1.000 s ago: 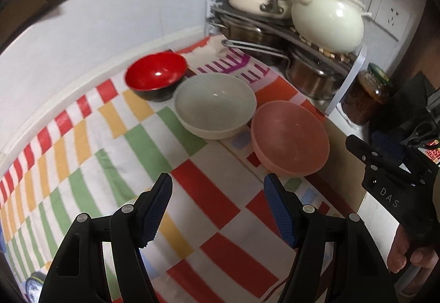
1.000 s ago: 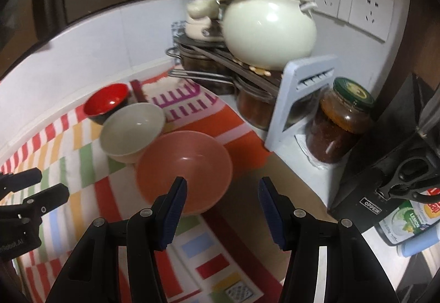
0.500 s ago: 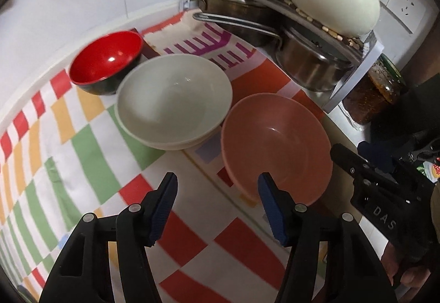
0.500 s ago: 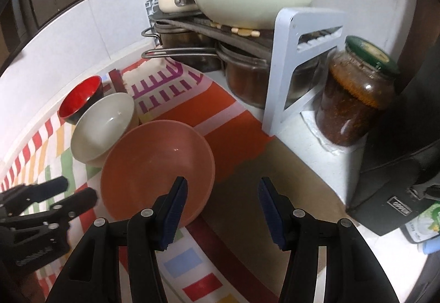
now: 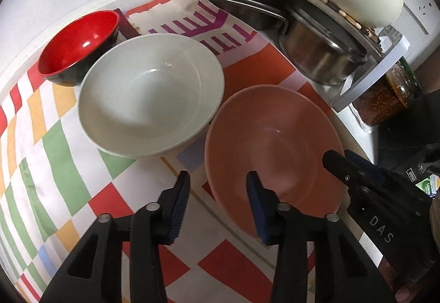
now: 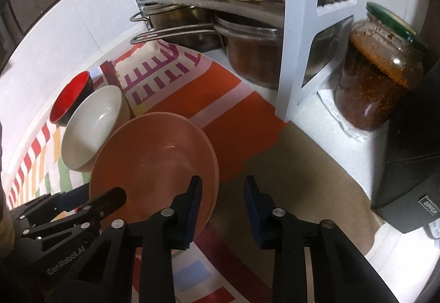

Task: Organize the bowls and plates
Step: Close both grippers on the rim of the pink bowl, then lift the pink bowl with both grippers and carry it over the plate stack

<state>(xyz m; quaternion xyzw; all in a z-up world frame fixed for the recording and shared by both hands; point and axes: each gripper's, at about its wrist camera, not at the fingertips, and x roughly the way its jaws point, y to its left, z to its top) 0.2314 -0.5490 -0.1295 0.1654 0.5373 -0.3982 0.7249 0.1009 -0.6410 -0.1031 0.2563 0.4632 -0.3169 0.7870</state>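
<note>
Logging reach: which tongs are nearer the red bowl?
Left. The left tongs straddle the pink bowl's near-left rim; the right tongs straddle its right rim, farther from the red bowl.

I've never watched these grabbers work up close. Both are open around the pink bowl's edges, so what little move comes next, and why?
Probably closing the right tool on the pink bowl. Its open jaws already straddle the bowl's near rim, one finger inside and one outside, and the left tool straddles the opposite rim the same way. The bowl sits flat on the cloth, so it needs gripping before it can be lifted toward the white bowl.
</note>
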